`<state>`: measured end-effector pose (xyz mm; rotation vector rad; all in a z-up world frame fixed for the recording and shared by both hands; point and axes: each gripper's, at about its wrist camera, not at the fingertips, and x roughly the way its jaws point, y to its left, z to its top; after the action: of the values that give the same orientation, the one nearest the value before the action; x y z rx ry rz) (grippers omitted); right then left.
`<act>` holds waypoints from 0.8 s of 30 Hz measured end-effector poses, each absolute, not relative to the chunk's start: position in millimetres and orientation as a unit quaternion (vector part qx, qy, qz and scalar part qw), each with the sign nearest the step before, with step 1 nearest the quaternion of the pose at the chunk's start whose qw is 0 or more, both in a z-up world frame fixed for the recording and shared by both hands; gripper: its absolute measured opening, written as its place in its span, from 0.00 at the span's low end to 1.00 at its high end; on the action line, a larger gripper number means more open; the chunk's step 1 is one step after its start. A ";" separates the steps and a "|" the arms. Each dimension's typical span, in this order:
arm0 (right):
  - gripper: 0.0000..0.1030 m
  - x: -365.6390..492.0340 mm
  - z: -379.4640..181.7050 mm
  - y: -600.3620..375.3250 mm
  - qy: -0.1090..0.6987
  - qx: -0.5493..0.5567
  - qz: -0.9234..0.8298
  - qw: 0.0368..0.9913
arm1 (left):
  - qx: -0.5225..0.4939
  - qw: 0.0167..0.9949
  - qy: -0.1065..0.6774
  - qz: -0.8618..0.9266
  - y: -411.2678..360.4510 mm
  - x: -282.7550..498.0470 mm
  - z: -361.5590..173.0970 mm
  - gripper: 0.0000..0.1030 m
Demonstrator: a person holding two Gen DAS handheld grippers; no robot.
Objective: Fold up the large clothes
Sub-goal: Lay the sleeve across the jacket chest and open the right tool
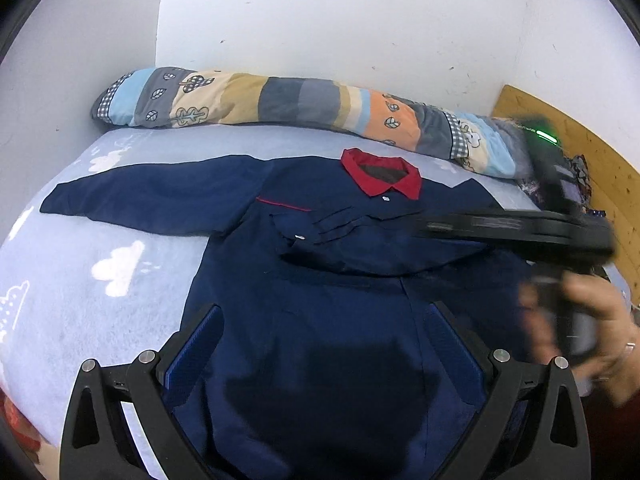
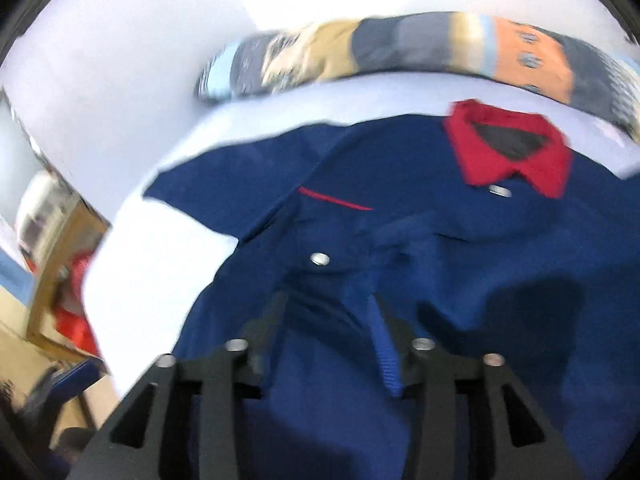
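A navy work jacket (image 1: 320, 300) with a red collar (image 1: 382, 176) lies face up on the bed. Its left sleeve (image 1: 152, 196) stretches out flat; its right sleeve (image 1: 360, 236) is folded across the chest. My left gripper (image 1: 324, 320) is open and empty above the jacket's lower part. My right gripper (image 2: 328, 304) hovers over the chest near a snap button (image 2: 320, 258), jaws part open, holding nothing; the view is blurred. The right gripper also shows in the left wrist view (image 1: 560, 224), held by a hand.
A patchwork quilt roll (image 1: 280, 100) lies along the white wall behind the jacket. The bed sheet (image 1: 80, 272) is light blue with white clouds. A wooden headboard (image 1: 580, 152) stands at the right. Wooden furniture and something red (image 2: 76, 300) are beside the bed.
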<state>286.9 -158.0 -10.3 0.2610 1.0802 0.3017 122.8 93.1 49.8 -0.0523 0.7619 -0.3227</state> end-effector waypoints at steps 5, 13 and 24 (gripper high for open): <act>0.56 233.6 -9.2 -260.4 0.533 0.187 0.056 0.823 | -0.026 0.911 0.379 -0.162 86.2 123.9 50.1 0.98; 0.04 103.7 -70.5 -369.9 0.666 0.219 -0.085 0.708 | -0.017 0.909 0.380 -0.171 73.5 120.7 52.5 0.98; 0.22 108.5 -4.4 -351.5 0.590 0.184 -0.096 0.780 | 0.011 0.906 0.392 -0.159 60.6 119.4 42.7 0.98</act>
<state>108.5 -351.5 -4.4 0.3980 1.2744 -0.2072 119.4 60.6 42.7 0.0220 0.8088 -0.3274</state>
